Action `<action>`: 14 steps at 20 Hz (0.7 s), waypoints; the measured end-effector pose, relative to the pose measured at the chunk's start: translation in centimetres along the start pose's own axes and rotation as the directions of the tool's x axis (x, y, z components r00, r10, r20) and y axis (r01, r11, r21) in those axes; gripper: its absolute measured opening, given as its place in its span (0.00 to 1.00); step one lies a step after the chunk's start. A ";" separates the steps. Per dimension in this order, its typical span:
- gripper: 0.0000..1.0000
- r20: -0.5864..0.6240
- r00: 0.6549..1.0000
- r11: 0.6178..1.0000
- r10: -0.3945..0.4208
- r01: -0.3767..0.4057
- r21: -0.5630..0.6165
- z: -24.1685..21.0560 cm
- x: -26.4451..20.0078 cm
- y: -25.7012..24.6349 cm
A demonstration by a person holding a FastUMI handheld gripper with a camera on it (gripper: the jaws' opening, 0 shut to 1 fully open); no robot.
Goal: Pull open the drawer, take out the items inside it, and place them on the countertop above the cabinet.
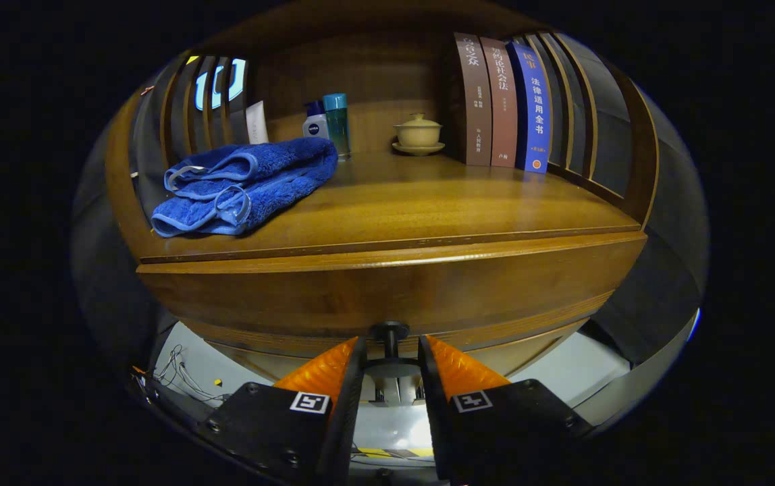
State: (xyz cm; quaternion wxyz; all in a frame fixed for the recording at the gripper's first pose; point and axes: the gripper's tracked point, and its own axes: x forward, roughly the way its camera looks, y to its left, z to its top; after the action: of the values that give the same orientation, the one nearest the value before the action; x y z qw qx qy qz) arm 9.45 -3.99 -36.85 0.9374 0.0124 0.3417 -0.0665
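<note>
The wooden drawer front (387, 293) fills the space just ahead of my fingers, below the countertop (441, 202) of the cabinet. Its dark round knob (389, 332) sticks out toward me and sits between my two fingertips. My gripper (391, 364) is closed onto the knob, one finger pressing on each side of it. A thin seam runs between the drawer's top edge and the countertop's front edge. The inside of the drawer is hidden.
On the countertop a folded blue towel (246, 185) lies at the left. Behind it stand a white tube (257, 123) and two bottles (329, 125). A lidded tea cup on a saucer (418, 133) and three upright books (505, 101) stand at the back right. Slatted sides flank the shelf.
</note>
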 end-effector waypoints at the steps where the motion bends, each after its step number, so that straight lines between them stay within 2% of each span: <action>1: 0.48 -0.001 1.000 1.000 -0.002 0.002 -0.004 0.0 0.2 0.0; 3: 0.45 0.002 1.000 1.000 -0.004 0.004 -0.009 0.4 -0.2 -0.2; 4: 0.34 -0.001 1.000 1.000 -0.003 0.003 -0.012 0.1 0.0 -0.2; 14: 0.35 -0.025 1.000 1.000 0.010 -0.010 -0.006 -0.7 -1.2 0.0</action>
State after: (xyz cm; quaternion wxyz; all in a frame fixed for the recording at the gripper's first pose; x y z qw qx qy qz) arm 8.10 -3.76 -36.63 0.9333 0.0121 0.3537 -0.0607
